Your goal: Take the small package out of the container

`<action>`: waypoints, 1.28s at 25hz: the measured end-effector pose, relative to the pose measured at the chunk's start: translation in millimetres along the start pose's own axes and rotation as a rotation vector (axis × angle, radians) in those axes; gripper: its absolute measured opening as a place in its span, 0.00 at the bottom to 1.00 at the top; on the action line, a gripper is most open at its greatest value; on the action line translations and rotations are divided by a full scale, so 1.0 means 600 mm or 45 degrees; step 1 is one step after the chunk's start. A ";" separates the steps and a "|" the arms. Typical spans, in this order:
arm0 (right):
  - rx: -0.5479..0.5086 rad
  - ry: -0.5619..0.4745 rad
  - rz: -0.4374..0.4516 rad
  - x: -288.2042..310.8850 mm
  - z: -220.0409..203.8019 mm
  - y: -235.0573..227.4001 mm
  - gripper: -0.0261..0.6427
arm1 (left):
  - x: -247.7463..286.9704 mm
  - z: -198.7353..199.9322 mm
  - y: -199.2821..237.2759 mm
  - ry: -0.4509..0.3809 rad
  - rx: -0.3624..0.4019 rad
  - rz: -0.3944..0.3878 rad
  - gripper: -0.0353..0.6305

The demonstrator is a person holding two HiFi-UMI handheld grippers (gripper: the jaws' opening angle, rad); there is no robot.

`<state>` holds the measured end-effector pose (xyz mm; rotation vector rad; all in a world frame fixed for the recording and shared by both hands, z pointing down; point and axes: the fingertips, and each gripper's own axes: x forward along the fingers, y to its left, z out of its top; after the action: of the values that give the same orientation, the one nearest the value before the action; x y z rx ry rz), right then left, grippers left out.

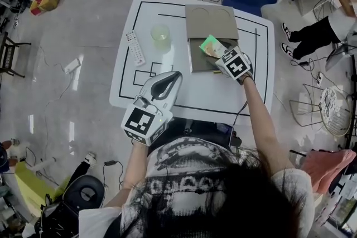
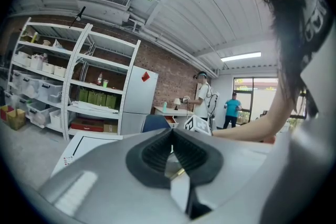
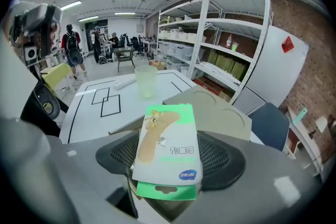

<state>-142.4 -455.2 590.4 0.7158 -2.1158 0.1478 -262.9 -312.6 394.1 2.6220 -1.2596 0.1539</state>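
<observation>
small package [image 3: 167, 149] is clamped by right gripper [image 3: 169, 161] above the cardboard container [image 1: 196, 59]; its green-white card with beige strip is resolved only in the right gripper view. left gripper [image 2: 172, 136] is closed, empty.

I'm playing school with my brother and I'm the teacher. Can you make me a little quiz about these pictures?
1. Fill the gap: on the table, the cup stands between the remote and the ___.
2. Pick one: what does the right gripper hold? A) remote B) package C) cup
3. True or false: the left gripper is shut with nothing in it.

Key
1. box
2. B
3. True
</observation>
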 end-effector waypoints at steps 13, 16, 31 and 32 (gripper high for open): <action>0.346 -0.237 -0.055 -0.128 0.057 0.092 0.58 | -0.024 -0.010 -0.002 0.017 0.008 -0.102 0.05; 0.409 -0.268 -0.072 -0.146 0.057 0.121 0.58 | -0.028 -0.021 -0.005 0.034 0.005 -0.141 0.05; 0.536 -0.269 -0.042 -0.228 -0.038 0.229 0.58 | -0.002 -0.053 -0.111 0.060 0.013 -0.301 0.05; 0.533 -0.270 -0.039 -0.235 -0.048 0.233 0.58 | 0.000 -0.056 -0.118 0.057 0.013 -0.289 0.05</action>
<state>-133.9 -267.6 519.3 1.0465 -2.3002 0.5300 -207.7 -261.3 415.2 2.7291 -0.9404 0.1793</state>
